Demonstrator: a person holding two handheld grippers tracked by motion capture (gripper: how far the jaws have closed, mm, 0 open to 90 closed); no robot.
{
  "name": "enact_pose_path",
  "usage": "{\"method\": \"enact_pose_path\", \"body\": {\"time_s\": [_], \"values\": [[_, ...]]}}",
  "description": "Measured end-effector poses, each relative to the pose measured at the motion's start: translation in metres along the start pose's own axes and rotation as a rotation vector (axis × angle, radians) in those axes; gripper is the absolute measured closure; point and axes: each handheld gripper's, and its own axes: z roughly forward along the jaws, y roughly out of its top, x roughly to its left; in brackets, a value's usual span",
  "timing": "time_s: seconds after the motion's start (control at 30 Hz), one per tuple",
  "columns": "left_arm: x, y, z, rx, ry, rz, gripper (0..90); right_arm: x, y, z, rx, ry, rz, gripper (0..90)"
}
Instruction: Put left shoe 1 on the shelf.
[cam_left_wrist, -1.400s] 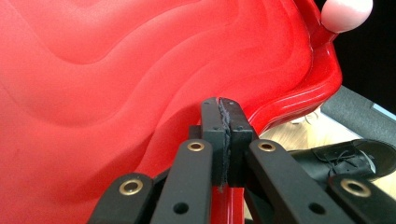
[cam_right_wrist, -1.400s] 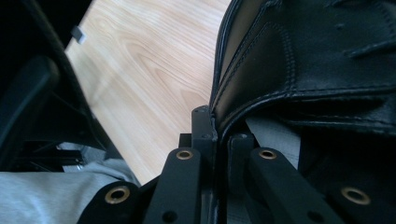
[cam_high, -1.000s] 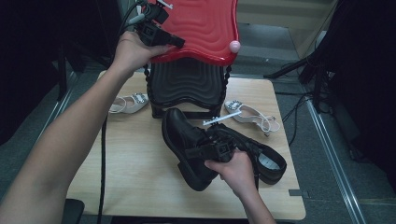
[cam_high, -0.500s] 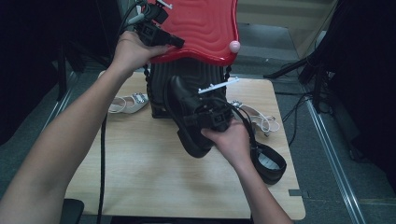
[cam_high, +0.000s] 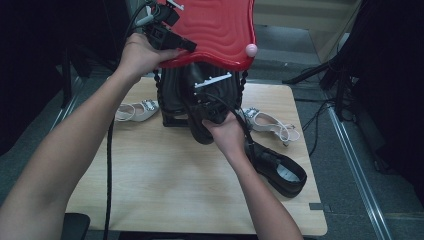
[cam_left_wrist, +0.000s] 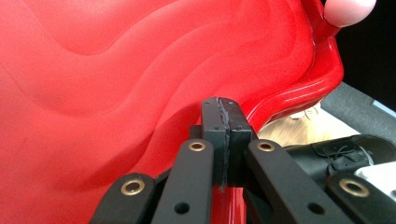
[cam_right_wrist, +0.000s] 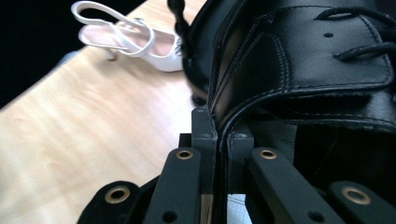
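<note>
Two hand-held grippers are busy here: the left hand-held gripper (cam_left_wrist: 223, 140) is pinched tight on the edge of the red lid (cam_high: 215, 30), holding it tipped up above the black container (cam_high: 175, 95) at the back of the worktop (cam_high: 165, 175); the right hand-held gripper (cam_right_wrist: 217, 140) is clamped on the collar of a black shoe (cam_high: 202, 117), which hangs at the container's mouth under the lid; I judge the step is loading that shoe in; next it must go down inside before the grip lets go; the second black shoe (cam_high: 280, 172) lies on the worktop at the right, white sandals (cam_high: 135, 110) to either side.
</note>
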Motion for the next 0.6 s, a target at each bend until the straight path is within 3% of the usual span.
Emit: {"method": "enact_pose_path", "body": {"time_s": [0.3,0.47,0.6], "values": [[0.000,-0.002,-0.001,-0.005,0.006,-0.011,90.0,0.000,0.014,0.027,-0.054,-0.057,-0.031,87.2],[0.000,-0.002,-0.001,-0.006,0.006,-0.011,90.0,-0.004,0.020,0.036,-0.101,-0.026,0.002,86.8],[0.000,-0.002,-0.001,-0.006,0.006,-0.010,90.0,-0.005,0.021,0.042,-0.103,-0.027,0.013,86.7]]}}
